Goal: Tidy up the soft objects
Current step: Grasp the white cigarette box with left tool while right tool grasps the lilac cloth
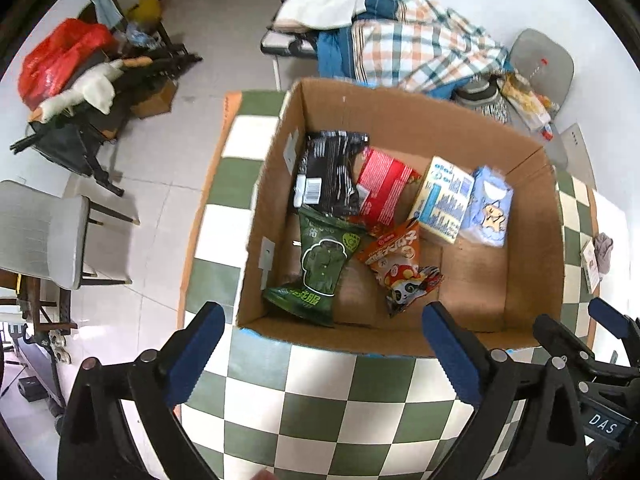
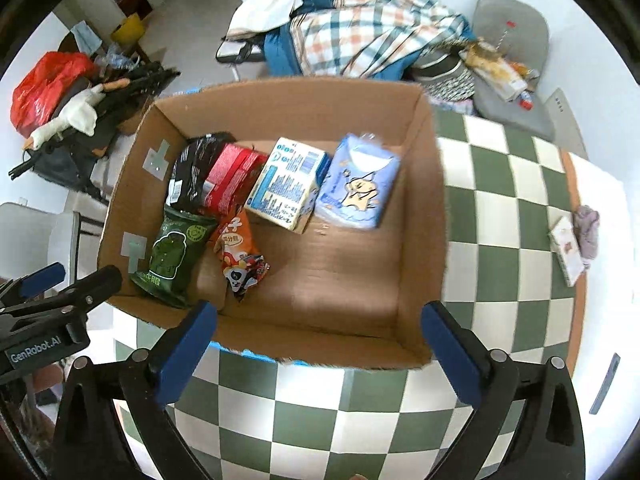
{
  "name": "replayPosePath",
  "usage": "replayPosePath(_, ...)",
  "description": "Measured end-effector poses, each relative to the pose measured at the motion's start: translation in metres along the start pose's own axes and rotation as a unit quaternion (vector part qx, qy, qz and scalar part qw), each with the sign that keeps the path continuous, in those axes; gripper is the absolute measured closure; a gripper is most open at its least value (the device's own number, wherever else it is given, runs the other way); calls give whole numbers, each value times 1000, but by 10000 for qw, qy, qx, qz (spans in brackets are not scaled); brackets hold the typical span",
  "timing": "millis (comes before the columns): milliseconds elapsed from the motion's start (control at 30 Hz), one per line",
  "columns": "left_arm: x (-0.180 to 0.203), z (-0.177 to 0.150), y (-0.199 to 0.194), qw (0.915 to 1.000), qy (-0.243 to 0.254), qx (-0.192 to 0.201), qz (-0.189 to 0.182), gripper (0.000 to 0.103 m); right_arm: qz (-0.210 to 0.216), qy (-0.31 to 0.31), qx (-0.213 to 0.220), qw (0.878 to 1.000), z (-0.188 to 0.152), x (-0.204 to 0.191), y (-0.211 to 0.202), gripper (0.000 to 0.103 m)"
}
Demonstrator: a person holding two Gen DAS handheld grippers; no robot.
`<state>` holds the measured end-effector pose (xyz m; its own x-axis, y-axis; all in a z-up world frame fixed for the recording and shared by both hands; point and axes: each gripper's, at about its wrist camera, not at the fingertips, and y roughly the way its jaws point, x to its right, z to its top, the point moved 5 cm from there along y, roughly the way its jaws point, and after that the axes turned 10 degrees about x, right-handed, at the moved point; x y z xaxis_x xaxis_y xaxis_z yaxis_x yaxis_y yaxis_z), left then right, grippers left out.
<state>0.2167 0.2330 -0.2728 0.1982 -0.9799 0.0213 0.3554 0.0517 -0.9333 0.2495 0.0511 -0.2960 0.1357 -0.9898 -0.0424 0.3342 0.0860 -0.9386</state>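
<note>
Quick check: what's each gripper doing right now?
Left gripper: open, holding nothing.
Right gripper: open, holding nothing.

1 cardboard box [image 2: 424,208], 6 packets inside: 1 black pack [image 2: 194,172], 1 red pack [image 2: 230,178], 1 green snack bag [image 2: 174,254], 1 orange snack bag [image 2: 236,250], 1 white-blue tissue pack [image 2: 286,184], 1 light-blue tissue pack [image 2: 358,182]

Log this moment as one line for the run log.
left hand-held gripper: open, empty | right hand-held gripper: open, empty | cardboard box: six packs inside | both hover at box's near edge
</note>
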Motion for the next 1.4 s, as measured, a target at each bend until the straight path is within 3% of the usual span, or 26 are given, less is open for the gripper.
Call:
replayPosePath(400, 39, 1, -61, 9978, 360, 548, -28, 2, 272, 374, 430, 9980, -12, 24, -60, 0)
replayPosePath(567, 101, 16, -98, 9921, 748, 999, -100, 2, 308, 756, 1081, 9908, 4, 72, -103, 0)
replayPosePath(667, 151, 23, -103, 9903, 817, 1031, -446, 2, 129, 914, 1183, 9887, 12, 118, -122, 0)
replayPosePath(833, 250, 24, -82, 9879, 955, 700, -1003, 2, -422, 1127, 1125, 9863, 17, 214, -132, 0)
replayPosePath(1067, 371, 11, -31, 9851, 1015, 65, -1389, 2, -1006, 1309, 833, 9828, 23, 357, -117, 0)
replayPosePath(1200, 423, 4, 7, 9838, 793, -385, -1559, 2, -992, 1431, 458, 9837, 24, 425, -84, 0)
replayPosePath(1400, 475, -7, 68, 9826, 671, -941, -1457, 2, -766, 1523, -226, 9851, 19, 499, -13, 0)
